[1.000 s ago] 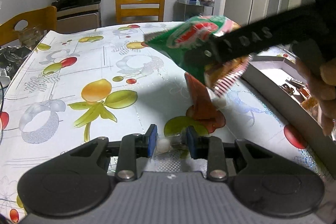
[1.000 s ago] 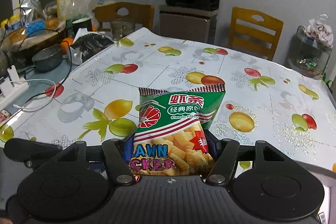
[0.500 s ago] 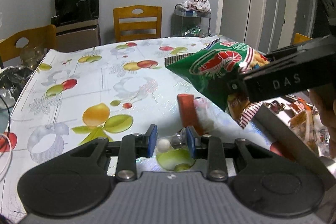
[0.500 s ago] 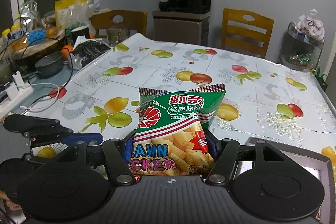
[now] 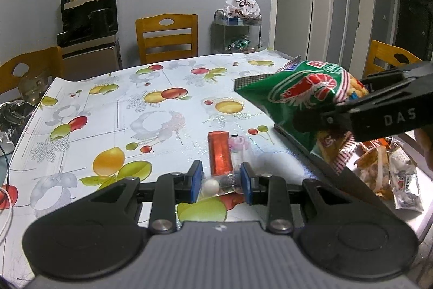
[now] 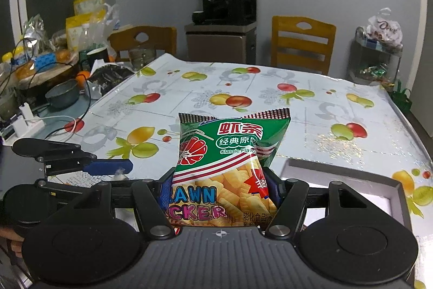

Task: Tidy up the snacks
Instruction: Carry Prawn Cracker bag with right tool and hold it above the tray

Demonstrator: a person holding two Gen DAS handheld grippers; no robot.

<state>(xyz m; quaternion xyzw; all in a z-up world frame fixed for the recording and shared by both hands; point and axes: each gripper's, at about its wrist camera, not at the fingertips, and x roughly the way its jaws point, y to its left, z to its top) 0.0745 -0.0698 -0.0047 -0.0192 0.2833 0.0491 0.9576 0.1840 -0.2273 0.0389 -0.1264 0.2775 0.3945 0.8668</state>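
Note:
My right gripper is shut on a green prawn cracker bag and holds it above the near rim of a grey box. In the left wrist view the same bag hangs at the right over the box's edge. My left gripper is low over the table, its blue pads on either side of a clear wrapped candy with a white ball. A red snack stick and a pink-and-clear wrapped sweet lie just beyond it.
The box holds several snack packets. The fruit-print tablecloth covers the table. Wooden chairs stand at the far side. A bowl, cables and a power strip crowd the left end.
The right gripper has carried the cracker bag to the right, over the box edge. The left gripper still brackets the candy; its view has shifted right to show the box contents.

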